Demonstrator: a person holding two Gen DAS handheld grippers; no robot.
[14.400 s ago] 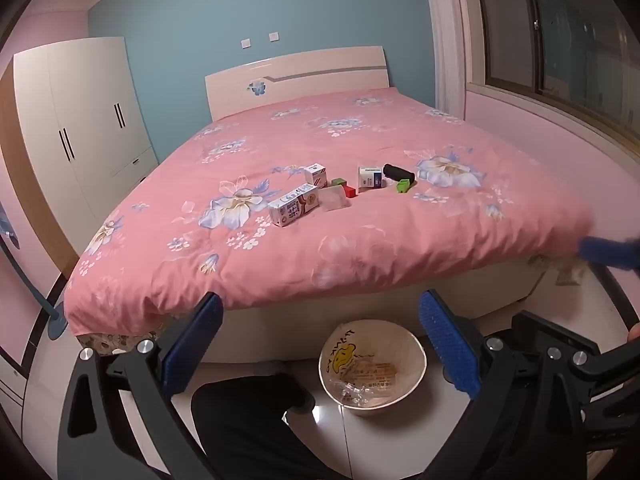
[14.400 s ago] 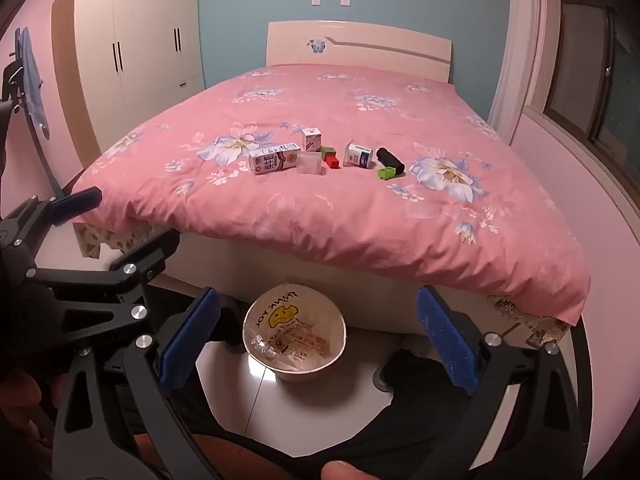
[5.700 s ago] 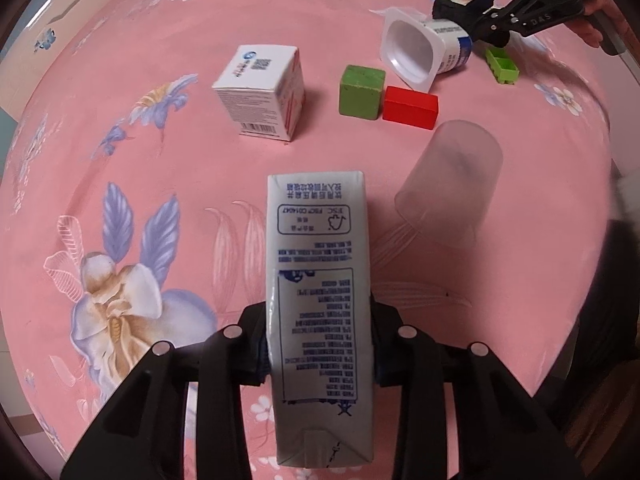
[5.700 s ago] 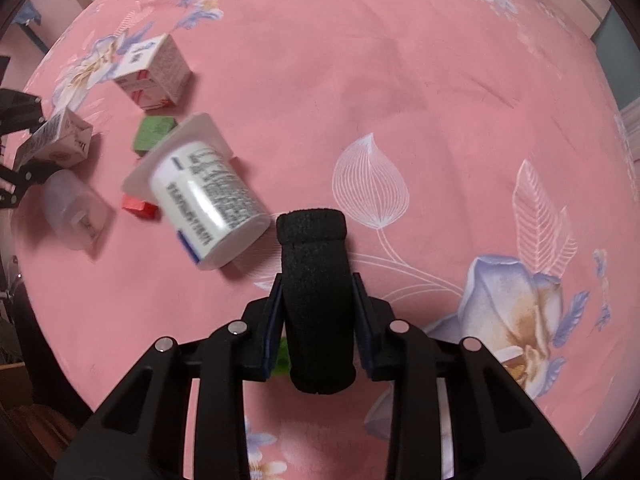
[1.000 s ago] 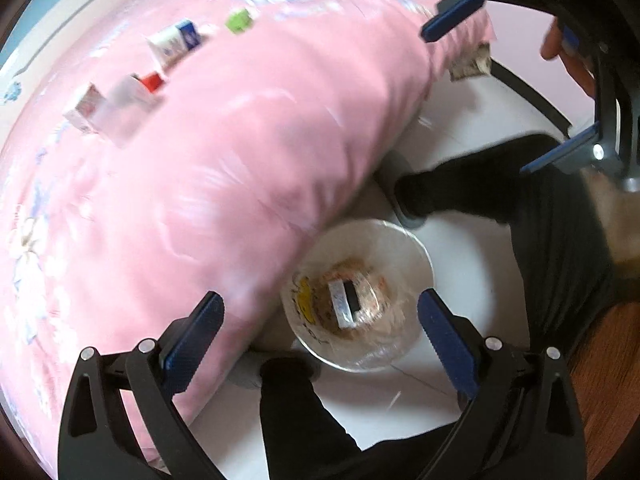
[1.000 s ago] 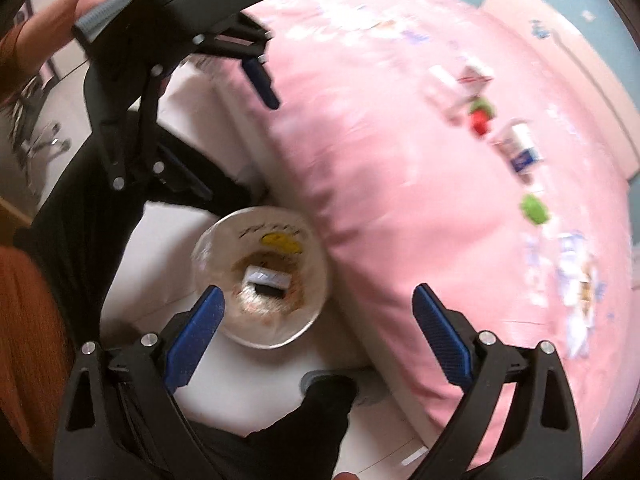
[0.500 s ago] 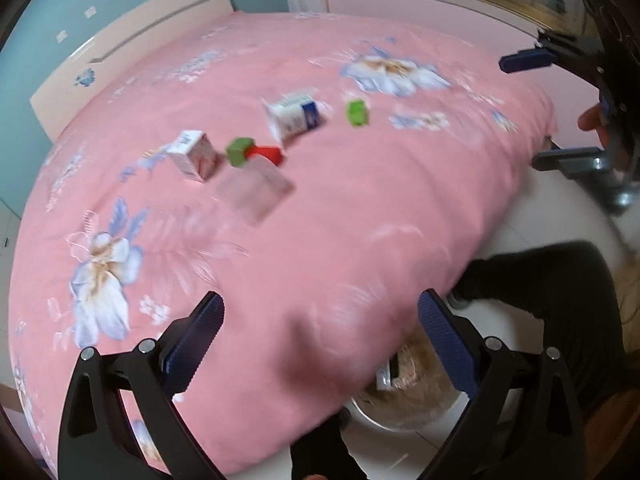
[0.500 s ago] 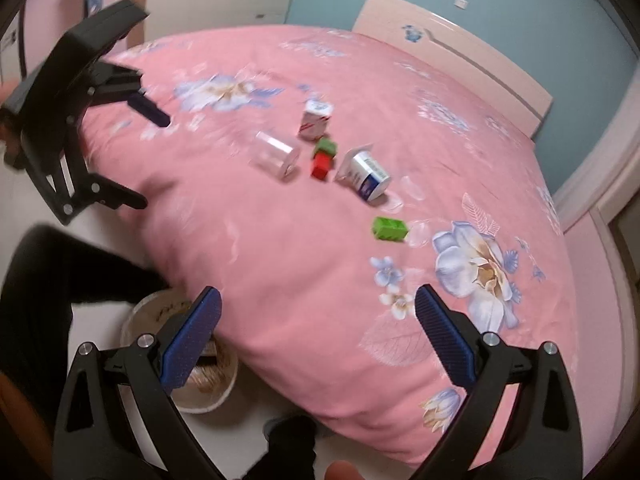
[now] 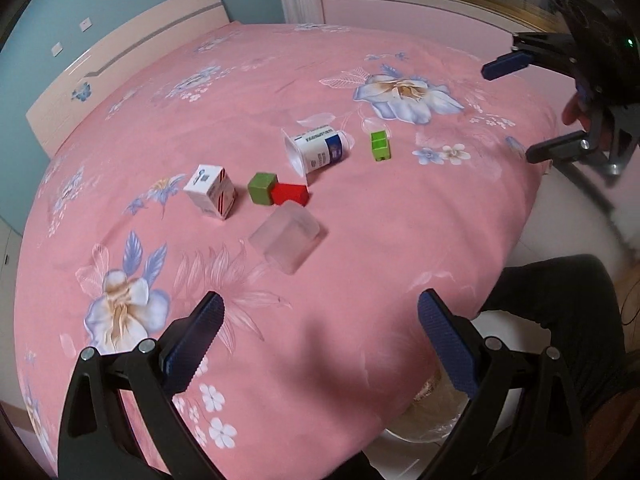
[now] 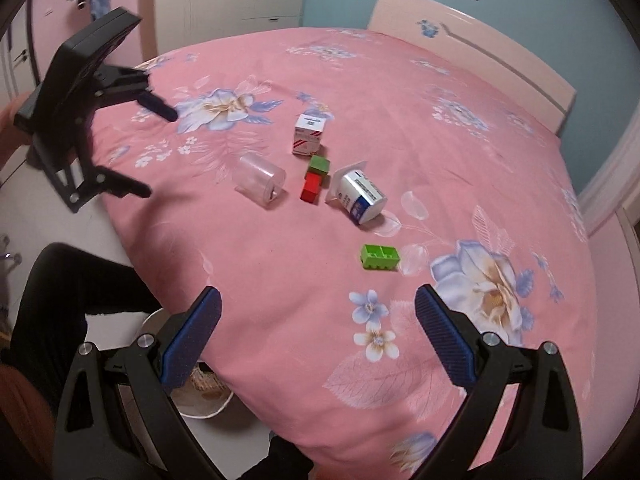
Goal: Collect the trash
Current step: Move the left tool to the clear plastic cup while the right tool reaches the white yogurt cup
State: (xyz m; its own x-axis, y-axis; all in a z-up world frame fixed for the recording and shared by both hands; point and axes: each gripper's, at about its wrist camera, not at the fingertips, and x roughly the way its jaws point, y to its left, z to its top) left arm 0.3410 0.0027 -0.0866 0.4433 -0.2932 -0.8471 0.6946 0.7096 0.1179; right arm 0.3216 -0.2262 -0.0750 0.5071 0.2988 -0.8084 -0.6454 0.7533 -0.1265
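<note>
- My left gripper (image 9: pixel 318 338) hangs over the bed (image 9: pixel 400 220) edge, jaws wide apart, empty; my right gripper (image 10: pixel 318 334) likewise
- Clear plastic cup (image 9: pixel 286 242) lies on its side nearest me; yogurt cup (image 9: pixel 316 150) tipped beyond; small carton (image 9: pixel 211 191) stands left
- Trash bowl (image 10: pixel 200 392) on the floor, half hidden by the bedspread

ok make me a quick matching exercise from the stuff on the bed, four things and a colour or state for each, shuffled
Things:
1. clear plastic cup
2. yogurt cup
3. lego brick
4. small carton

States:
a. standing upright, white with red stripes
b. on its side, see-through
c. on its side, white with a blue label
d. bright green, apart from the others

Pairs: 1-b, 2-c, 3-d, 4-a
</note>
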